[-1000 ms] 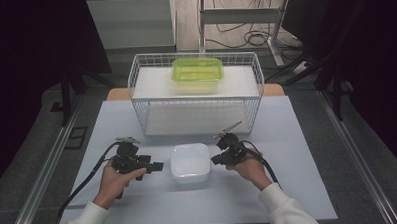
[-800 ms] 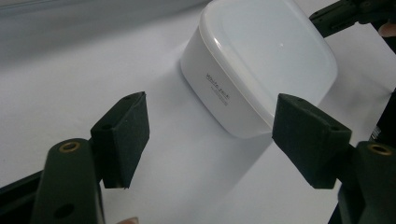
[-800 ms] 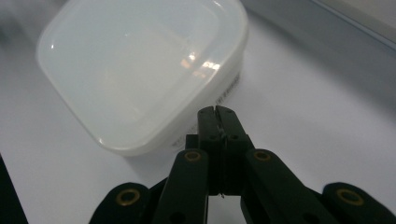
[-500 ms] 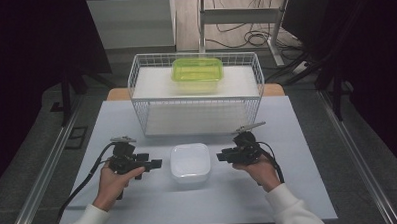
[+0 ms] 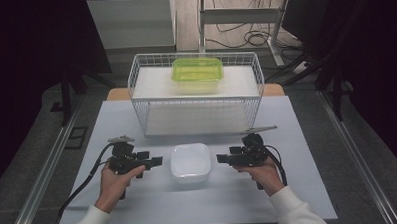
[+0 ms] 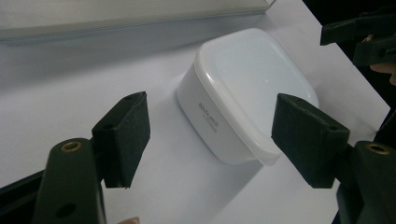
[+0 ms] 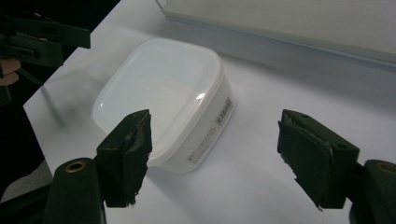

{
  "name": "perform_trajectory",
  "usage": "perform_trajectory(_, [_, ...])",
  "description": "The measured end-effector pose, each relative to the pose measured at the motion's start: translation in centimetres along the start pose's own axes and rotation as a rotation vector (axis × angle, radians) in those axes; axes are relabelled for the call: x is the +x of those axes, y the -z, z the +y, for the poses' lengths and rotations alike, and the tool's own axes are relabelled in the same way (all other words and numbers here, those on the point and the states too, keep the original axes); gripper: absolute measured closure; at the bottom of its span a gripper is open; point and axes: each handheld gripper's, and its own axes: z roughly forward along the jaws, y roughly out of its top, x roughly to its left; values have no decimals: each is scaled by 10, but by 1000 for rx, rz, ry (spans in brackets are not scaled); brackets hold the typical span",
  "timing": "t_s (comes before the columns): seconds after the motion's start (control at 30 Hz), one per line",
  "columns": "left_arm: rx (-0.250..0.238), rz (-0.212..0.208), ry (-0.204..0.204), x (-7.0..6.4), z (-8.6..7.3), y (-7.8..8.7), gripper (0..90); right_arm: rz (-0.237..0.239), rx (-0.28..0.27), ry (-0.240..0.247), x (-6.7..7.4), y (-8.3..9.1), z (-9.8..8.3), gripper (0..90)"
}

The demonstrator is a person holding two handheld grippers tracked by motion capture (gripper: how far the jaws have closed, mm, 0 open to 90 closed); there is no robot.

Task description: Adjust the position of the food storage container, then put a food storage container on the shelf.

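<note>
A white lidded plastic container [image 5: 190, 162] sits on the pale table between my two grippers. My left gripper [image 5: 157, 161] stands open just to its left, jaws pointing at it. In the left gripper view the container [image 6: 243, 93] lies a short way beyond the gripper [image 6: 212, 135], with nothing between the pads. My right gripper [image 5: 221, 158] is open on the container's right side, a small gap away. The right gripper view has the container [image 7: 163, 100] ahead and to the left of the gripper [image 7: 217, 151]. A green translucent lidded box [image 5: 197, 74] rests inside the white wire basket [image 5: 145, 101].
The wire basket stands at the back of the table on a white base. Black cables trail from both grippers toward the table's front. A metal rail [image 5: 43, 172] runs along the floor on the left. Desk legs and cables lie beyond the table.
Both grippers have drawn away from the white container, the right one outward to the right and slightly down. The container has stayed in place.
</note>
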Motion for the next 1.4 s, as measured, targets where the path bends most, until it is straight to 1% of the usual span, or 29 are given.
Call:
perform_trajectory(0.03, [0, -3, 6, 0, 0, 0, 274, -3, -1, 4, -1, 0, -1, 254])
perform_trajectory(0.17, [-4, -30, 40, 0, 1, -2, 274, -2, 2, -7, -3, -2, -1, 251])
perform_trajectory(0.27, [-5, -60, 67, 1, 3, -6, 275, 4, -9, -15, -3, -3, 1, 256])
perform_trajectory(0.4, [-13, -85, 101, 5, 7, -8, 286, 21, -16, -51, -6, -6, 4, 280])
perform_trajectory(0.47, [-7, -84, 104, 8, 8, -8, 287, 23, -14, -59, -8, -9, 6, 289])
perform_trajectory(0.53, [2, -79, 108, 9, 8, -9, 287, 27, -12, -59, -9, -12, 8, 298])
perform_trajectory(0.6, [16, -82, 106, 9, 8, -10, 287, 38, -9, -55, -8, -16, 11, 315])
perform_trajectory(0.67, [20, -86, 116, 10, 9, -12, 288, 46, -4, -50, -6, -19, 13, 331])
perform_trajectory(0.73, [17, -94, 140, 12, 10, -14, 292, 53, 2, -51, -6, -23, 14, 348])
perform_trajectory(0.83, [28, -95, 151, 14, 10, -17, 299, 77, 12, -76, -6, -32, 14, 381])
perform_trajectory(0.9, [35, -106, 159, 13, 9, -19, 302, 90, 24, -86, -6, -38, 14, 399])
perform_trajectory(1.0, [47, -122, 176, 14, 8, -24, 307, 91, 40, -95, -6, -45, 15, 414])
perform_trajectory(1.13, [75, -131, 186, 15, 6, -32, 313, 97, 45, -112, -7, -45, 15, 435])
perform_trajectory(1.27, [92, -171, 212, 14, 3, -41, 324, 110, 53, -126, -8, -46, 13, 459])
perform_trajectory(1.4, [105, -182, 222, 16, 2, -46, 344, 111, 57, -135, -8, -47, 11, 482])
